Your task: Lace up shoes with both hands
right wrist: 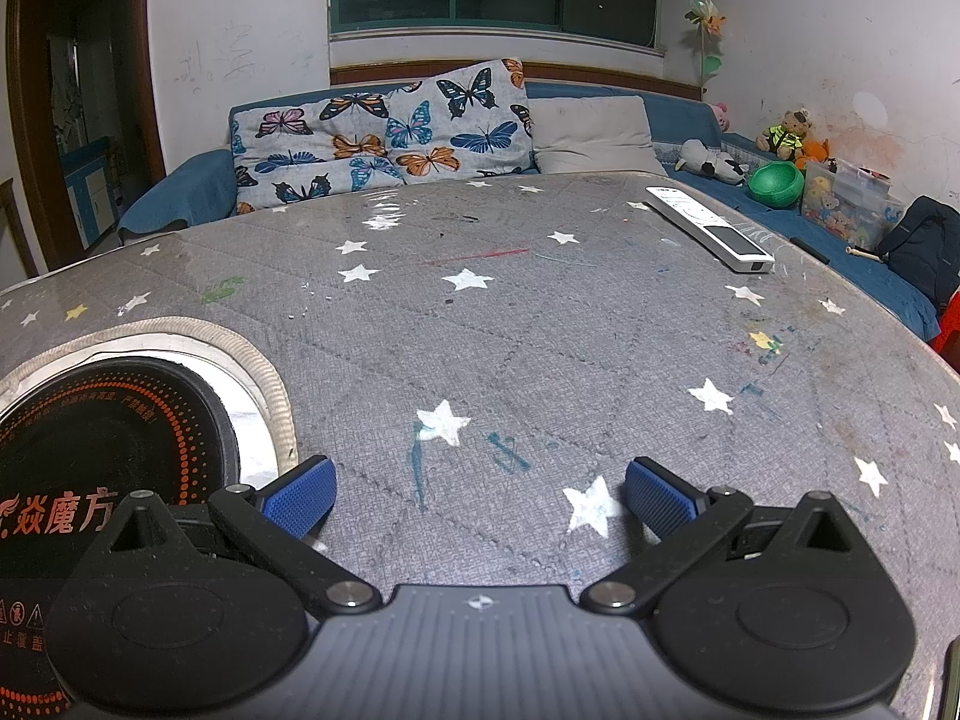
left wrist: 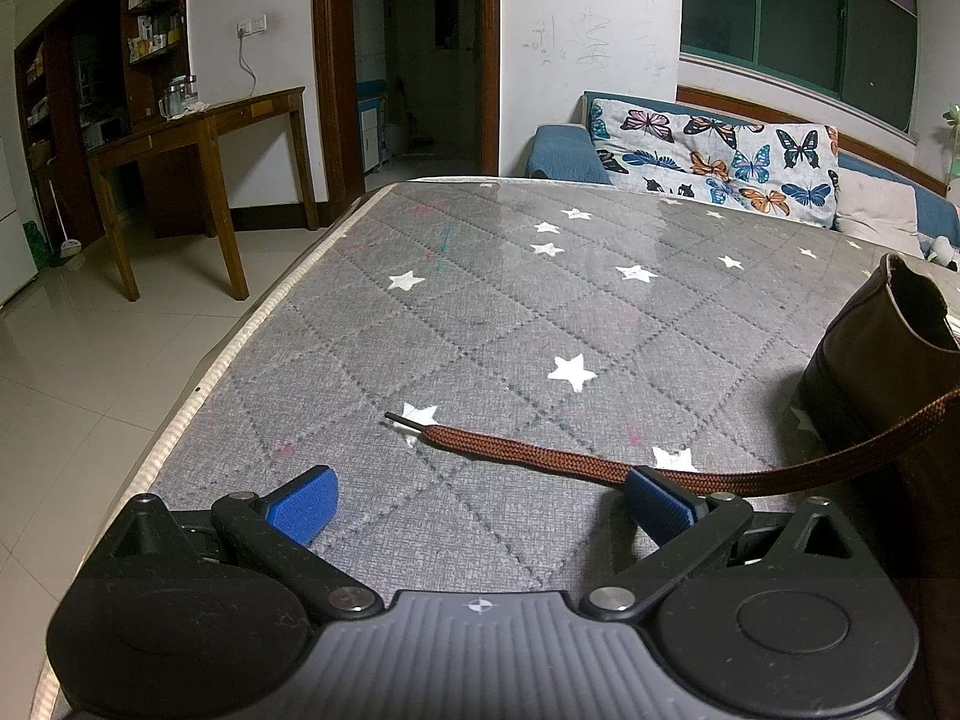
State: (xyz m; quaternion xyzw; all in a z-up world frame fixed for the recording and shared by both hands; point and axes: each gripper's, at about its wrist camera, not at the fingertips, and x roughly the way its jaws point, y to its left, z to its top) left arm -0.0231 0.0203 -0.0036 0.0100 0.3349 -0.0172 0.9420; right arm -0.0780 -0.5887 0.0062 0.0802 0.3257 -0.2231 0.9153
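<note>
A brown flat shoelace (left wrist: 540,455) lies across the grey star-patterned table cover (left wrist: 480,312), its black tip pointing left. It runs right and up to a dark brown shoe (left wrist: 888,372) at the right edge of the left wrist view. My left gripper (left wrist: 480,504) is open, low over the table; the lace passes just behind its right blue pad (left wrist: 657,501) and nothing lies between the pads. My right gripper (right wrist: 480,498) is open over bare table cover with nothing between its fingers. No shoe or lace shows in the right wrist view.
A round black induction cooker (right wrist: 114,444) sits in a cut-out left of the right gripper. A white remote (right wrist: 711,228) lies at the far right. Behind the table runs a blue sofa (right wrist: 180,186) with butterfly cushions. A wooden desk (left wrist: 198,138) stands across the tiled floor.
</note>
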